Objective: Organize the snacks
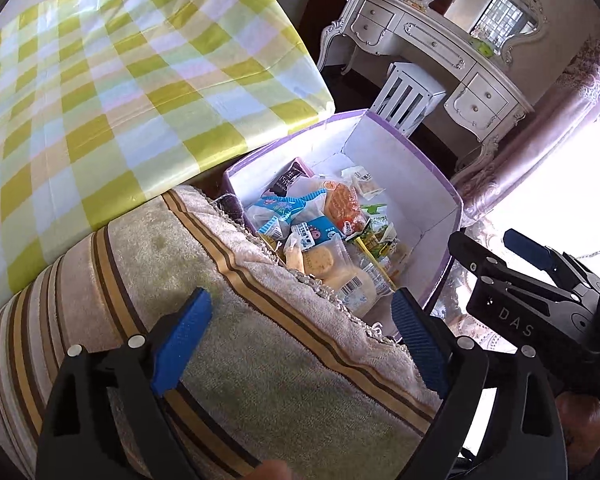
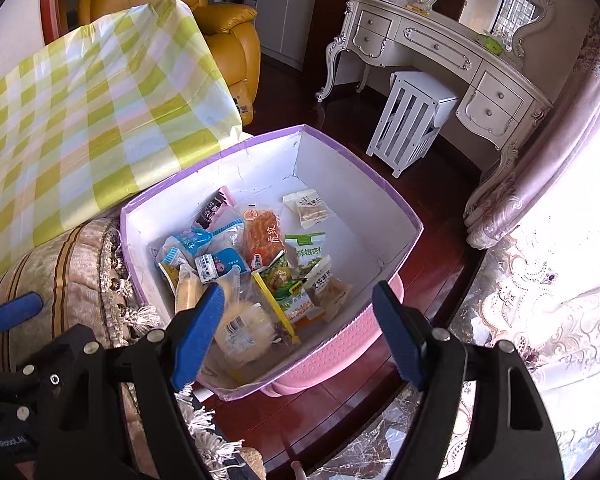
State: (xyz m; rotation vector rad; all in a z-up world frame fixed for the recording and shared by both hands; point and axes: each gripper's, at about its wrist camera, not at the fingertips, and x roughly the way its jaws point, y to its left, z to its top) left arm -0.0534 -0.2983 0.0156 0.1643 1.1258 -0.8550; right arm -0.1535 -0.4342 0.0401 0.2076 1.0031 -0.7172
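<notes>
My left gripper (image 1: 300,344) and right gripper (image 2: 300,332) both gape, holding nothing. The snacks (image 2: 252,264) sit heaped at seven o'clock in the box (image 2: 380,184), so its far corner lies bare.

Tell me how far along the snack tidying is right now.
Mostly done, it seems: many snack packets already lie in the purple box. Nothing is in hand; the left gripper and right gripper are both open and empty. No loose snacks show on the checked table.
</notes>
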